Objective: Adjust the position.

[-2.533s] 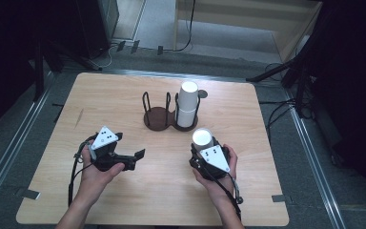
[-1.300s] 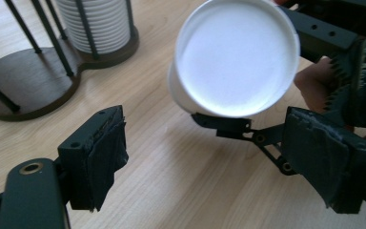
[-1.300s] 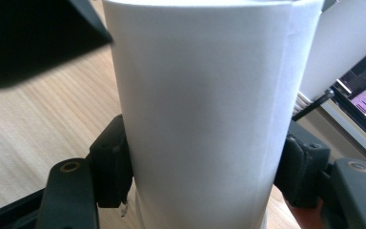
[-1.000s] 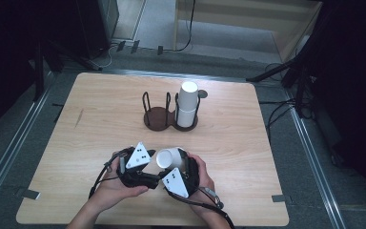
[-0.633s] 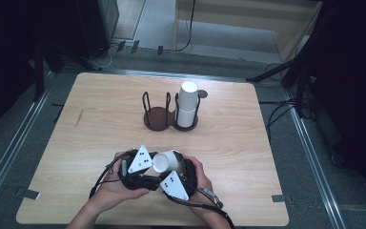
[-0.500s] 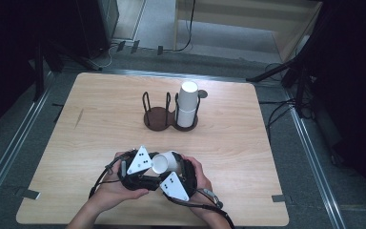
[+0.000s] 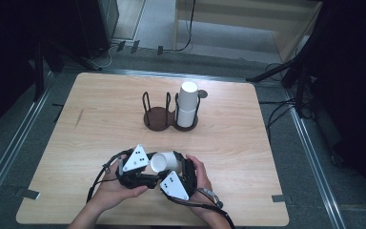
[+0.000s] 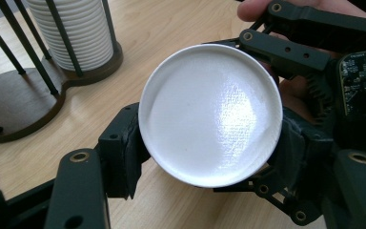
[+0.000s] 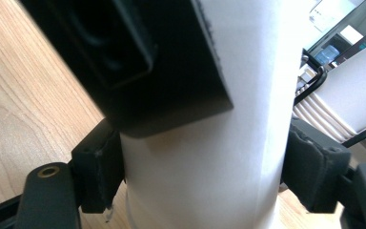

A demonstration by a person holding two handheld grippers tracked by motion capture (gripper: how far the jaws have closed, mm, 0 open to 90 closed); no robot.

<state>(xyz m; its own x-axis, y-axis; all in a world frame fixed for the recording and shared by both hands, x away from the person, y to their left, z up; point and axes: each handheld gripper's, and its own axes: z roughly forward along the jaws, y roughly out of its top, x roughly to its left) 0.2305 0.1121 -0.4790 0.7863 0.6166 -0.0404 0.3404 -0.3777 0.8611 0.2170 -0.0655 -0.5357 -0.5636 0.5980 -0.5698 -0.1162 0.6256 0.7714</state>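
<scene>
Counter of pale wood grain (image 7: 248, 138) fills the high view, with grey floor, metal rails and dark equipment around it and cables trailing beyond the far edge. Near the middle of the far half stands a dark two-ring wire cup holder (image 7: 158, 114); its right ring carries a tall stack of white paper cups (image 7: 188, 104), its left ring is bare. Close to the near edge, about midway along it, both hands meet: the left tongs (image 7: 140, 164) and the right tongs (image 7: 177, 172) flank a single white paper cup (image 7: 163, 161) lying on its side between them, raised off the counter.

From the left gripper view, the cup's round white bottom (image 8: 211, 114) faces the camera, and the left tongs' black pads press it from both sides, so they are closed on it. The right tongs (image 8: 310, 57) reach in from the upper right.

From the right gripper view, the cup's white wall (image 9: 205, 138) runs up between the right tongs' two pads, both touching it, so these grip it too.

Judging from this, a hand-over between tongs is under way; next, one pair likely needs to release while the other holds firmly without crushing the thin wall.
</scene>
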